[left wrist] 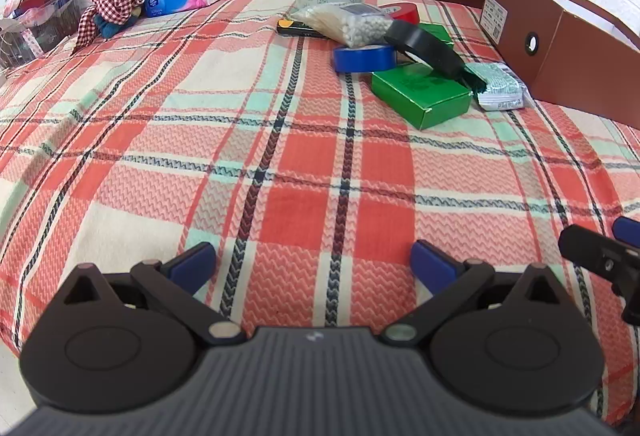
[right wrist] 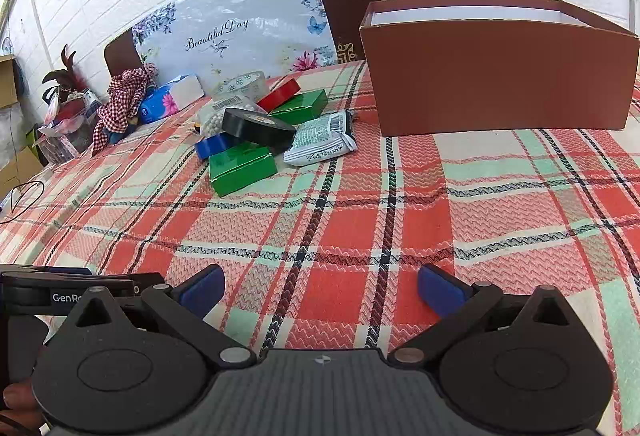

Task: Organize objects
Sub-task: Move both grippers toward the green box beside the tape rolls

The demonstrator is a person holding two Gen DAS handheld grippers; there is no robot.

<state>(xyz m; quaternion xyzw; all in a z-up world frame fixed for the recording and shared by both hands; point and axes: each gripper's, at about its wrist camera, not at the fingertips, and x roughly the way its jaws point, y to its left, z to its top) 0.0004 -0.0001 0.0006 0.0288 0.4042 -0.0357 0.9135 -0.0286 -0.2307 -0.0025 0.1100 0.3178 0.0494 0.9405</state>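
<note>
Both claws, left (left wrist: 312, 264) and right (right wrist: 320, 286), hover spread wide and empty over the plaid-clothed counter (right wrist: 360, 228); the far pile, topped by a black tape roll (right wrist: 258, 127), lies left of the open brown cardboard box (right wrist: 500, 83); lift that top roll first

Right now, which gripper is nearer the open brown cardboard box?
Right. The right gripper hovers open just left of the brown cardboard box; the left gripper, also open, sits farther left, with the box at its far right.
</note>
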